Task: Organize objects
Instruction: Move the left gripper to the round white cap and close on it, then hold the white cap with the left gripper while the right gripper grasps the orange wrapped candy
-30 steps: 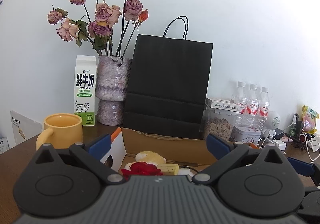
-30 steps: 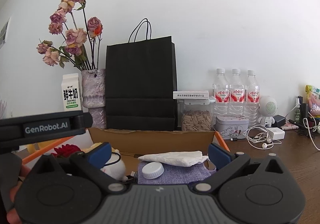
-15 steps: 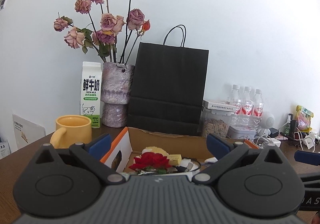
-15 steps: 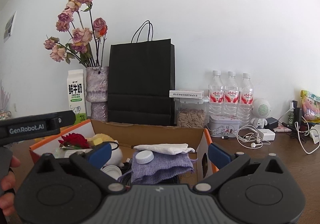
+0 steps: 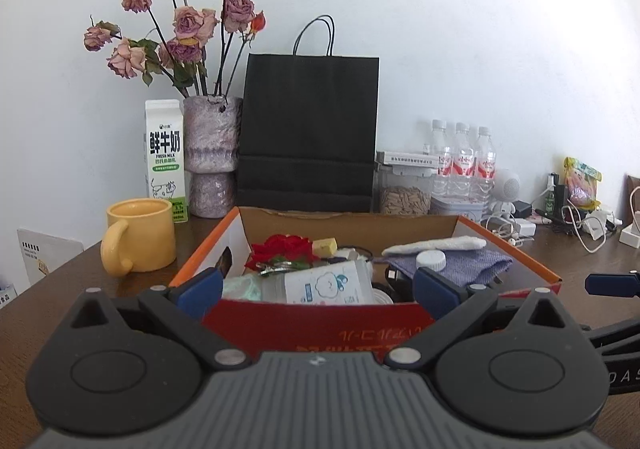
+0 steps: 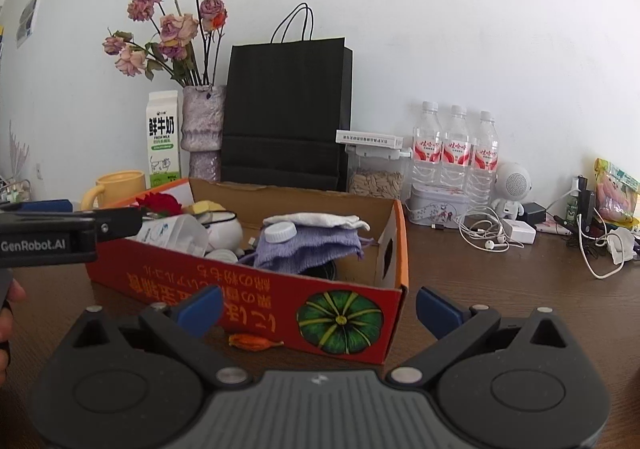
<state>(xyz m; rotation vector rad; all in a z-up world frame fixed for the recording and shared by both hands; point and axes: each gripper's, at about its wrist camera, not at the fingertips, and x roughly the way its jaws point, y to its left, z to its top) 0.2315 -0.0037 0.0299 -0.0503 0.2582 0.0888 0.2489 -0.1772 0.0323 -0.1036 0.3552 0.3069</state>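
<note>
left gripper point(image 5: 316, 283): mine, jaws spread wide with nothing between the blue pads; i hang at the near red wall of the box, low over the table. in the right wrist view it reaches in from the left edge over the box's left end.
right gripper point(image 6: 318, 305): mine too, jaws wide apart and empty, set just off the box's near right corner.
table point(image 6: 500, 289): dark brown wood; everything stands on it.
cardboard box point(image 6: 256, 291): red-orange, open-topped, a green pumpkin printed on its near wall, upside-down lettering beside that; it holds the loose things.
black paper bag point(image 5: 308, 129): upright against the wall behind the box.
vase point(image 5: 210, 153): mottled purple, dried pink roses in it, left of the bag.
milk carton point(image 5: 164, 153): just left of the vase.
yellow mug point(image 5: 138, 235): on the table, left of the box, apart from it.
purple cloth point(image 6: 308, 245): bunched in the box's right half, a white folded cloth point(image 6: 320, 219) lying along its far edge.
plastic packet point(image 5: 324, 283): white with a blue print, near the front wall.
red flower point(image 5: 282, 249): at the box's left back.
white cap point(image 6: 280, 231): resting on the purple cloth.
orange dried flower point(image 6: 254, 341): on the table, touching or just at the box's near wall.
</note>
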